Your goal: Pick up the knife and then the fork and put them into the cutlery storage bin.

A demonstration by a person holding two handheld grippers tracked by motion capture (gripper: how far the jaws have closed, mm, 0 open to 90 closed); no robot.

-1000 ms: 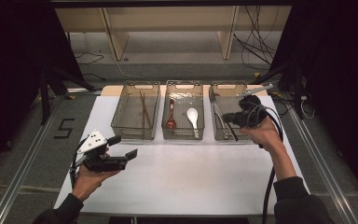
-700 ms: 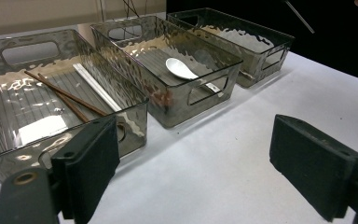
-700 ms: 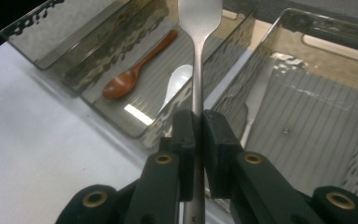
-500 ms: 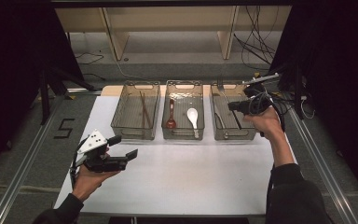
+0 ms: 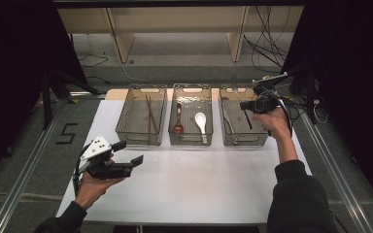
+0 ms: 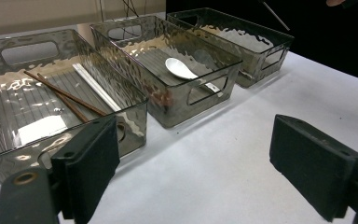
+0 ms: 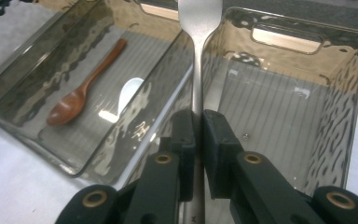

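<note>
My right gripper (image 5: 245,104) is shut on the handle of a metal fork (image 5: 233,82), which sticks up past the jaws (image 7: 196,28). It hovers over the right bin (image 5: 243,141), near that bin's far right corner. In the right gripper view the fork lines up with the wall between the middle bin (image 7: 23,79) and the right bin (image 7: 354,93). My left gripper (image 5: 127,153) is open and holds nothing, low over the white table in front of the left bin (image 5: 141,141); its pads (image 6: 86,163) stand wide apart.
The left bin holds brown chopsticks (image 6: 60,93). A wooden spoon (image 7: 81,91) and a white spoon (image 7: 128,93) lie in the middle bin. A dark utensil (image 5: 246,119) lies in the right bin. Cables (image 5: 301,104) hang off the table's right edge.
My right hand has carried the fork toward the far side of the right bin. The left hand has stayed where it was.
</note>
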